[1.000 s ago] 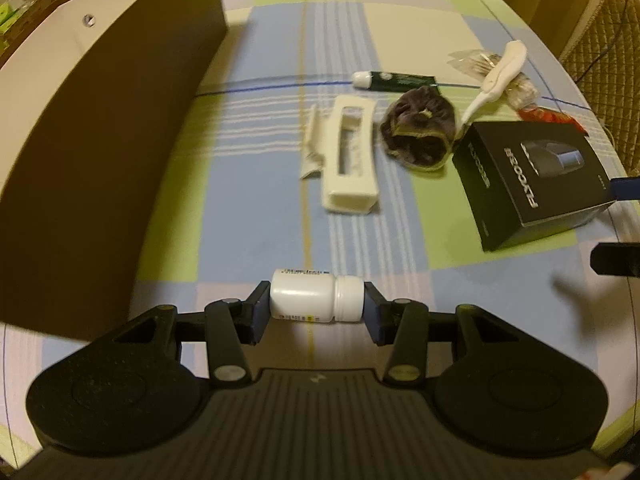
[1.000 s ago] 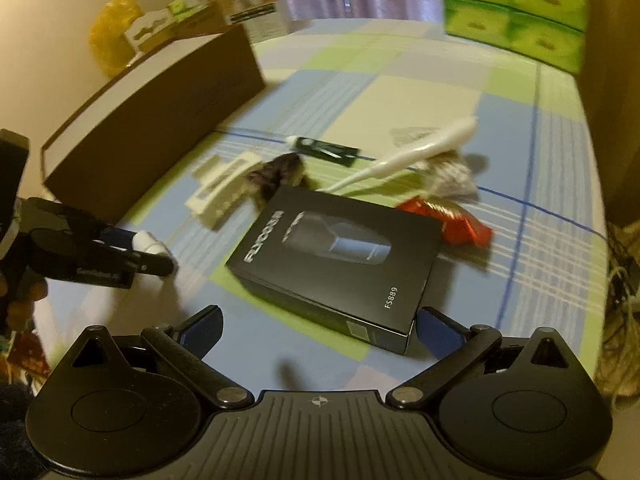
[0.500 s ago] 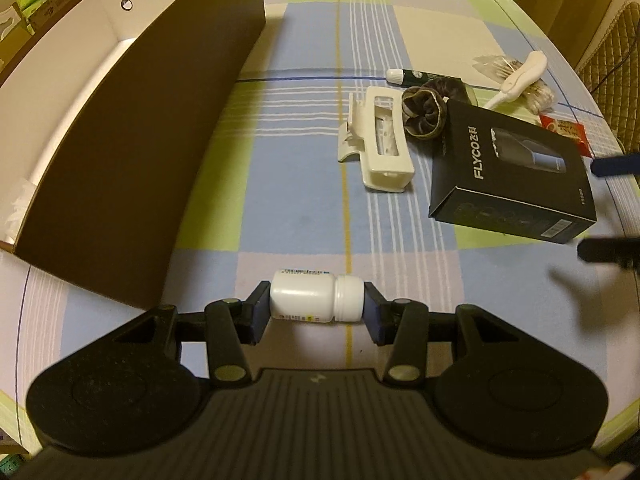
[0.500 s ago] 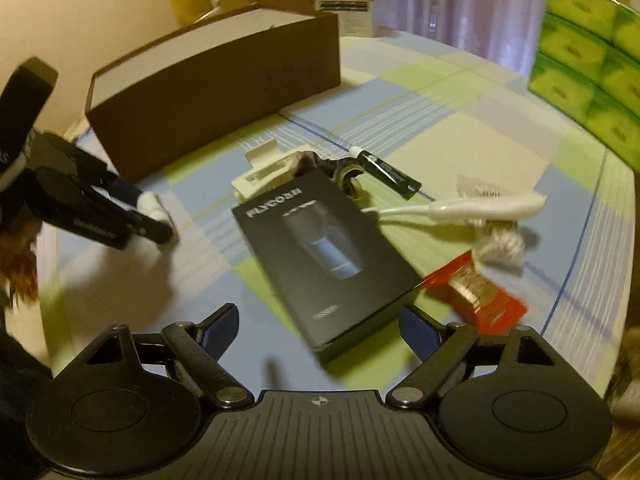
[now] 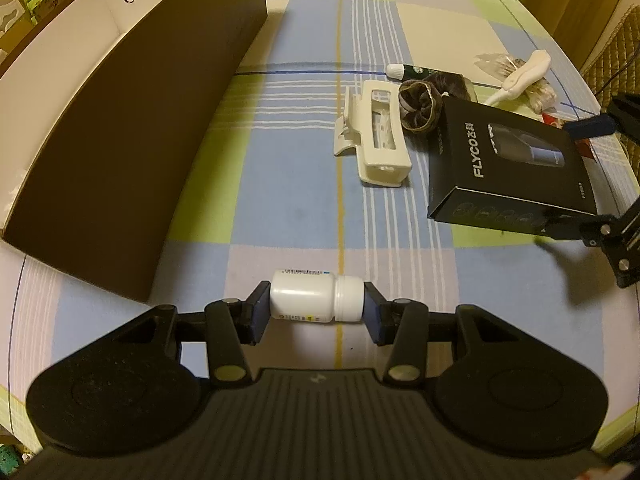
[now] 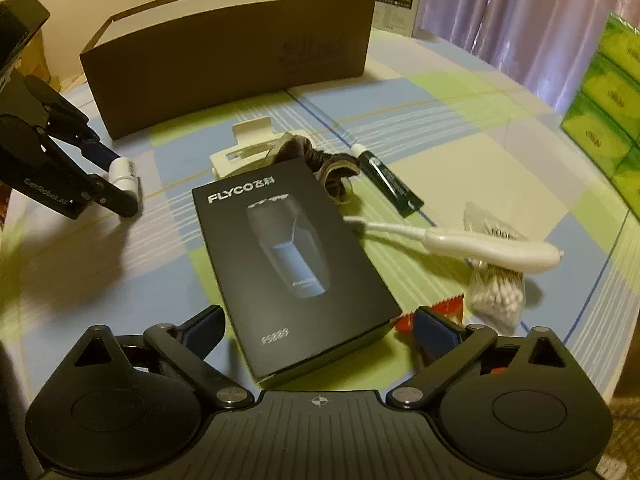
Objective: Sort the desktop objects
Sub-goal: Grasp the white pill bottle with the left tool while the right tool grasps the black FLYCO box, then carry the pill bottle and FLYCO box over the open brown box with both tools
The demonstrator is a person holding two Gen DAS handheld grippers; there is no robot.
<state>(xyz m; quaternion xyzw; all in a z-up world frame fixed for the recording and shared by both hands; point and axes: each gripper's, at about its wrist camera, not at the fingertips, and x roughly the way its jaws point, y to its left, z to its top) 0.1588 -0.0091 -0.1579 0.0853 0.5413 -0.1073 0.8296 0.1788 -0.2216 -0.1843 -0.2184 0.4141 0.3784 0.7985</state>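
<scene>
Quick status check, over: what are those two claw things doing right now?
Left gripper shut on white pill bottle, clear of the table. Right gripper open, jaws straddling black shaver box. Brown cardboard box open; nothing blocking it.

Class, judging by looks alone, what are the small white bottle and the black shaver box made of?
White bottle: probably plastic, smooth and opaque, faint sheen, printed label. Black box: likely matte printed cardboard, with crisp folded edges and silvery lettering.

The left gripper (image 5: 317, 307) grips a white pill bottle (image 5: 317, 301) sideways above a checked tablecloth (image 5: 296, 184); a brown box (image 5: 132, 120) stands far left.
</scene>
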